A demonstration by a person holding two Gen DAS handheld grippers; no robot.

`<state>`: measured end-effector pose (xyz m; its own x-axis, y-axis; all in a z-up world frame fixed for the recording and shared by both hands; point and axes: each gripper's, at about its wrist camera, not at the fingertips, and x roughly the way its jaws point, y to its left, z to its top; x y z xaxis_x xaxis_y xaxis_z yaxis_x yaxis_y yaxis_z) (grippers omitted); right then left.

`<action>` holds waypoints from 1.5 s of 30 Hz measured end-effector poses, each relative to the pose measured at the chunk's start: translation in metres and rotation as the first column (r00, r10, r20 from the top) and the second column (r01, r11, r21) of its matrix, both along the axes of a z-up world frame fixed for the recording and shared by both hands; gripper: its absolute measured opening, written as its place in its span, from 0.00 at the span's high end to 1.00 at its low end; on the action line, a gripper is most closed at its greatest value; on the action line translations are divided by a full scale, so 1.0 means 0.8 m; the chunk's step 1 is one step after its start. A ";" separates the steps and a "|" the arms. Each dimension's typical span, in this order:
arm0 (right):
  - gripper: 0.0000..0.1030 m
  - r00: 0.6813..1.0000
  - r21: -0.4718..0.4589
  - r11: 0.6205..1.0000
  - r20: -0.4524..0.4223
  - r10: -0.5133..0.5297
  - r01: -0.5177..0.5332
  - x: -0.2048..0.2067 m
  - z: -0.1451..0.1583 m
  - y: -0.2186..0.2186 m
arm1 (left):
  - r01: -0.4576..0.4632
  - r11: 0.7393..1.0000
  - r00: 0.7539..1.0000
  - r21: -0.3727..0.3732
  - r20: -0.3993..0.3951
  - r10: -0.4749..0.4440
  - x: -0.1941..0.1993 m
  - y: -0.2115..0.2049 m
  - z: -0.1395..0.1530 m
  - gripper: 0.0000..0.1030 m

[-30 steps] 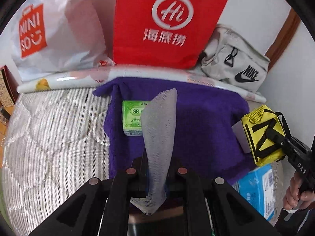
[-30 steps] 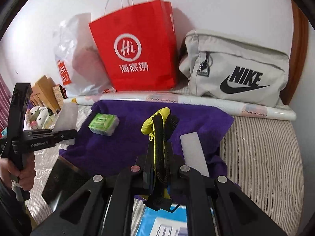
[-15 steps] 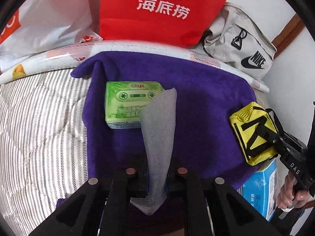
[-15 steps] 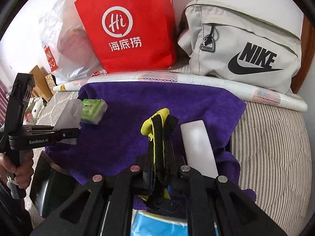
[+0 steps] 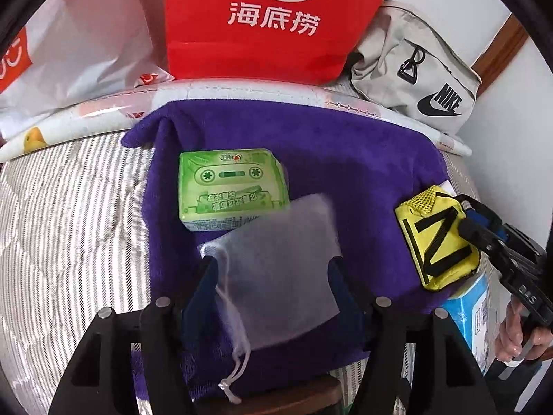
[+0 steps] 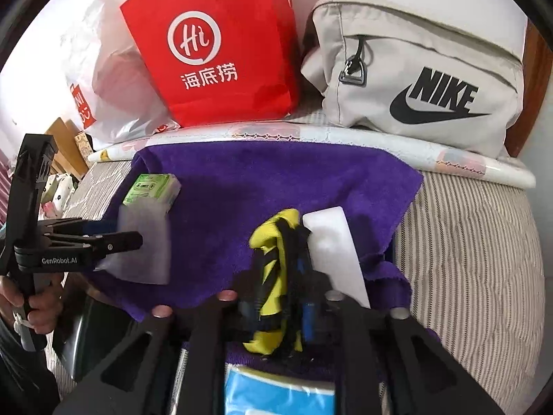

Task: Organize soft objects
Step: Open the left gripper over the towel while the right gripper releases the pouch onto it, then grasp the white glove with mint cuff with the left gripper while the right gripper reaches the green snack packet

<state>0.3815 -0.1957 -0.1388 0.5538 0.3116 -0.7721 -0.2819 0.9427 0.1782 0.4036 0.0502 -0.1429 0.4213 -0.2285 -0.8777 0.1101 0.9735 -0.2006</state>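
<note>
A purple towel (image 5: pixel 345 159) lies spread on the striped bed, with a green tissue pack (image 5: pixel 231 186) on its left part. My left gripper (image 5: pixel 271 266) hovers just above the towel with its jaws opening. A grey mesh drawstring pouch (image 5: pixel 276 263), blurred, lies loose and flat between them, free of the pads. In the right wrist view my right gripper (image 6: pixel 276 276) is also opening. A yellow pouch with black straps (image 6: pixel 273 263) slumps between its blue pads over the towel's front right edge. The same yellow pouch (image 5: pixel 437 238) shows at the right in the left wrist view.
A red paper bag (image 5: pixel 276 17), a white plastic bag (image 5: pixel 69 52) and a beige Nike bag (image 5: pixel 414 79) stand along the wall behind a rolled sheet (image 5: pixel 86 117). A blue box (image 5: pixel 473 311) sits under the towel's right corner. A white flat piece (image 6: pixel 331 242) lies beside the yellow pouch.
Both grippers sank toward the towel and their jaws spread. The grey pouch went from pinched upright to loose and flat. The yellow pouch slackened between the right fingers.
</note>
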 end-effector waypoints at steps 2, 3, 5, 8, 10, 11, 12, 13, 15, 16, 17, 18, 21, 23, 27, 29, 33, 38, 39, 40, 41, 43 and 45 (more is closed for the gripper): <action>0.52 1.000 -0.005 1.000 0.031 -0.005 0.005 -0.009 0.010 -0.003 | -0.011 1.000 1.000 0.007 0.006 0.011 -0.004 0.000 0.006 0.38; 0.50 0.999 -0.007 1.000 0.048 -0.008 0.008 -0.014 0.015 -0.005 | -0.017 1.000 1.000 0.008 0.008 0.017 -0.005 0.002 0.009 0.38; 0.49 0.998 -0.009 1.000 0.067 -0.016 0.017 -0.022 0.025 -0.008 | -0.033 0.999 0.999 0.012 0.014 0.032 -0.011 0.003 0.016 0.38; 0.43 0.996 -0.012 0.999 0.086 -0.036 0.037 -0.039 0.039 -0.014 | -0.045 0.999 0.998 0.029 0.045 0.044 -0.029 0.004 0.033 0.38; 0.36 0.994 -0.022 0.998 0.095 -0.054 0.056 -0.049 0.045 -0.018 | -0.055 0.997 0.996 0.055 0.070 0.051 -0.043 0.004 0.042 0.38; 0.35 0.993 -0.027 0.997 0.103 -0.066 0.069 -0.055 0.048 -0.020 | -0.063 0.996 0.994 0.070 0.091 0.056 -0.054 0.004 0.049 0.38; 0.35 0.990 -0.029 0.996 0.112 -0.081 0.085 -0.063 0.052 -0.024 | -0.068 0.995 0.993 0.071 0.103 0.060 -0.060 0.003 0.052 0.38; 0.34 0.989 -0.018 0.995 0.117 -0.093 0.096 -0.071 0.055 -0.028 | -0.071 0.995 0.991 0.064 0.117 0.063 -0.070 0.003 0.057 0.38; 0.28 0.987 0.019 0.994 0.116 -0.109 0.107 -0.085 0.058 -0.036 | -0.071 0.996 0.990 0.050 0.129 0.064 -0.089 0.002 0.064 0.38; 0.27 0.986 0.039 0.992 0.115 -0.124 0.120 -0.095 0.060 -0.042 | -0.072 0.996 0.989 0.050 0.137 0.065 -0.098 0.000 0.067 0.38; 0.26 0.984 0.046 0.990 0.118 -0.136 0.132 -0.103 0.061 -0.045 | -0.075 0.996 0.985 0.047 0.156 0.067 -0.112 -0.002 0.071 0.38; 0.26 0.982 0.042 0.989 0.123 -0.144 0.140 -0.111 0.061 -0.047 | -0.076 0.996 0.982 0.043 0.177 0.067 -0.122 -0.003 0.074 0.38; 0.24 0.974 0.007 0.987 0.162 -0.157 0.158 -0.140 0.063 -0.052 | -0.054 0.997 0.973 0.046 0.227 0.043 -0.160 -0.010 0.084 0.38; 0.23 0.976 0.019 0.989 0.164 -0.146 0.145 -0.160 0.061 -0.058 | -0.054 0.997 0.969 0.046 0.244 0.041 -0.182 -0.017 0.085 0.38; 0.23 0.976 0.072 0.988 0.164 -0.144 0.133 -0.197 0.057 -0.068 | -0.039 0.999 0.973 0.031 0.228 0.031 -0.226 -0.027 0.076 0.38; 0.23 0.975 0.083 0.988 0.169 -0.143 0.131 -0.213 0.054 -0.070 | -0.039 0.999 0.977 0.030 0.211 0.032 -0.244 -0.032 0.067 0.38; 0.23 0.977 0.100 0.989 0.173 -0.122 0.106 -0.247 0.043 -0.072 | -0.017 0.999 0.983 0.033 0.185 0.010 -0.275 -0.041 0.047 0.38; 0.23 0.983 0.071 0.993 0.153 -0.099 0.089 -0.280 0.022 -0.062 | 0.003 0.999 0.989 0.054 0.146 -0.011 -0.303 -0.053 0.015 0.38; 0.23 0.986 0.074 0.994 0.141 -0.085 0.075 -0.285 0.016 -0.060 | 0.006 0.999 0.992 0.045 0.129 -0.011 -0.306 -0.054 0.006 0.38; 0.23 0.989 0.078 0.995 0.129 -0.070 0.061 -0.290 0.011 -0.058 | 0.007 0.999 0.993 0.033 0.118 -0.011 -0.309 -0.054 0.000 0.38; 0.23 0.991 0.080 0.996 0.121 -0.060 0.050 -0.295 0.006 -0.055 | 0.011 1.000 0.994 0.015 0.107 -0.013 -0.312 -0.054 -0.007 0.38; 0.23 0.992 0.075 0.997 0.122 -0.034 0.025 -0.308 -0.003 -0.050 | 0.041 0.999 0.996 -0.021 0.083 -0.040 -0.316 -0.059 -0.021 0.38; 0.23 0.992 0.058 0.998 0.122 -0.018 0.010 -0.318 -0.012 -0.044 | 0.058 0.998 0.996 -0.011 0.073 -0.057 -0.318 -0.066 -0.031 0.38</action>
